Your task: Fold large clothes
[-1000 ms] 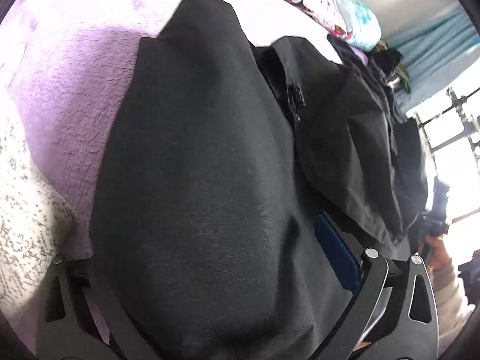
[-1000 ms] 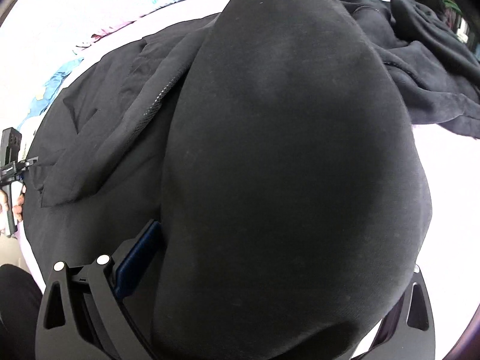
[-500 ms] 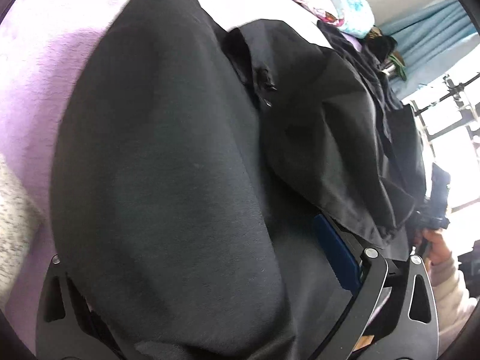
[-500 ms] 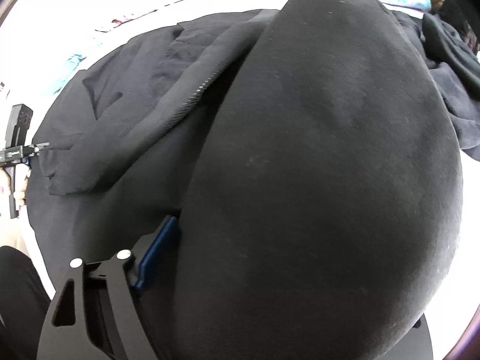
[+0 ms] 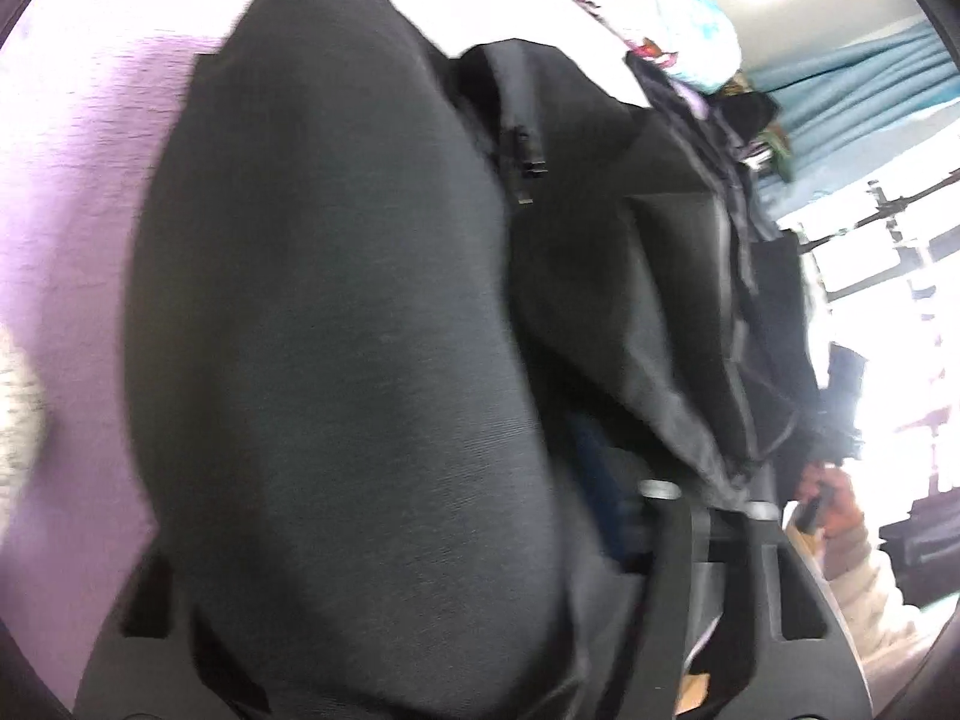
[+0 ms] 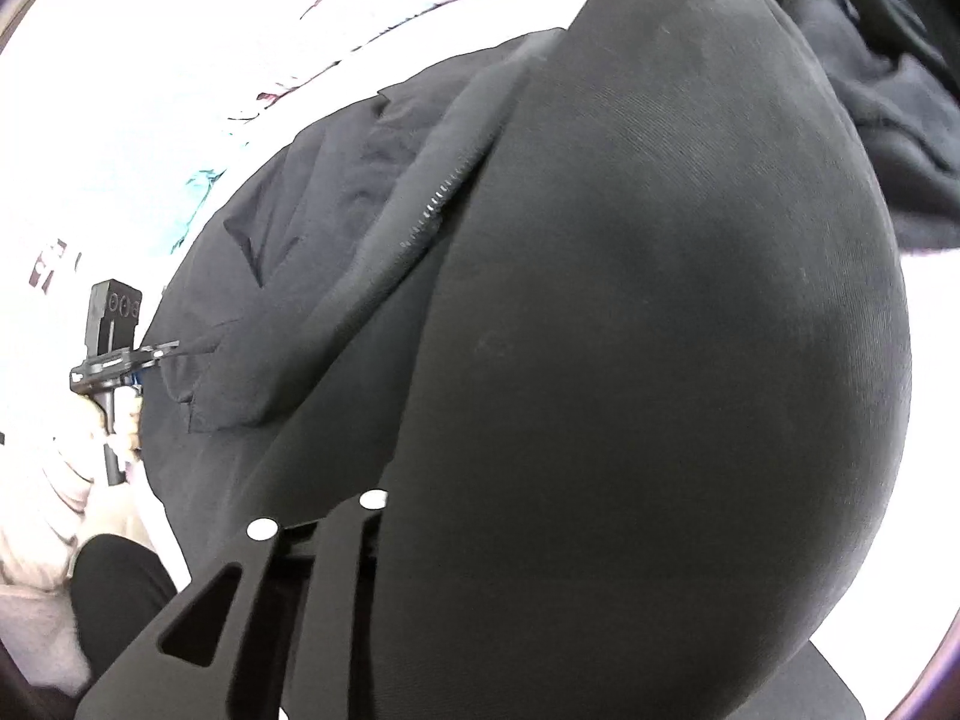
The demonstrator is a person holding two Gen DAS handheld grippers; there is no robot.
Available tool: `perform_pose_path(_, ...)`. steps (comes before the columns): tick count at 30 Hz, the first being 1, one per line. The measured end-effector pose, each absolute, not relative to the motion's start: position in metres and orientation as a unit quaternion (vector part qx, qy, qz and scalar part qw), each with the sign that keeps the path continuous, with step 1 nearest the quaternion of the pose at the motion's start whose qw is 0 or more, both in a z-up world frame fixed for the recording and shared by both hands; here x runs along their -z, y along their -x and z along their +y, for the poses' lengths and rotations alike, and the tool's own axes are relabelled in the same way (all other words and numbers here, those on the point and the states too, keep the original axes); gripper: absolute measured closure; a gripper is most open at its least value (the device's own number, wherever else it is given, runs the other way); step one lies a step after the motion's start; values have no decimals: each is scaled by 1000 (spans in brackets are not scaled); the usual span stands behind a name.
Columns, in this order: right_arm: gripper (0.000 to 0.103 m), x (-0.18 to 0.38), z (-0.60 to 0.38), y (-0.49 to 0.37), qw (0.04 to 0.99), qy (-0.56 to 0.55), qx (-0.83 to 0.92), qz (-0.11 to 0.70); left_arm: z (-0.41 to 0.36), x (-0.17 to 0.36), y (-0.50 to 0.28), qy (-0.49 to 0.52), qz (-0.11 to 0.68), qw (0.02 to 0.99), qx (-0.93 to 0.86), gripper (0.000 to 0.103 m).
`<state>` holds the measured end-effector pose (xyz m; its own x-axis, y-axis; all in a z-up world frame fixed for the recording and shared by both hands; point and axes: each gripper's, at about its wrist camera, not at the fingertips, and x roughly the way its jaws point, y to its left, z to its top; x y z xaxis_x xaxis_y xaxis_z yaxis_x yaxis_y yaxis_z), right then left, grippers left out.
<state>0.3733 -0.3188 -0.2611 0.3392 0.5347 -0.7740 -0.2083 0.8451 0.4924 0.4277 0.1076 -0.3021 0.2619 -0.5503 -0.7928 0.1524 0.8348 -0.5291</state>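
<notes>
A large black zip-up garment point(image 5: 336, 330) lies on a pale purple bed cover point(image 5: 66, 192). A thick fold of it fills the left wrist view and hangs over my left gripper point(image 5: 384, 612), which is shut on the cloth. The zipper pull point(image 5: 525, 165) shows beside the fold. In the right wrist view the same garment point(image 6: 660, 330) bulges over my right gripper point(image 6: 540, 570), shut on the fabric. The open zipper edge point(image 6: 438, 204) runs along the flat part. My left gripper also shows in the right wrist view point(image 6: 120, 354), at the garment's left edge.
More dark clothes point(image 6: 888, 108) lie heaped at the far right of the bed. A floral pillow point(image 5: 672, 42) and blue curtains point(image 5: 858, 78) are at the far side. A bright window point(image 5: 900, 276) is to the right. A speckled cloth point(image 5: 15, 420) lies at the left.
Both grippers have moved inward over the garment with their folds of cloth. The right gripper's jaw has shifted right in its view, and the lifted fold now covers more of both views.
</notes>
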Motion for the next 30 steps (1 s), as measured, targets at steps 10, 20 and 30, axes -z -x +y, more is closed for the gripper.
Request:
perform_pose_path(10, 94, 237, -336, -362, 806, -234, -265, 476, 116, 299, -427, 236, 562, 750, 257, 91)
perform_pose_path(20, 94, 212, -334, -352, 801, -265, -289, 452, 116, 264, -427, 261, 538, 751, 280, 95)
perform_pose_path(30, 94, 157, -303, -346, 810, -243, -315, 430, 111, 186, -422, 266, 497, 767, 308, 96)
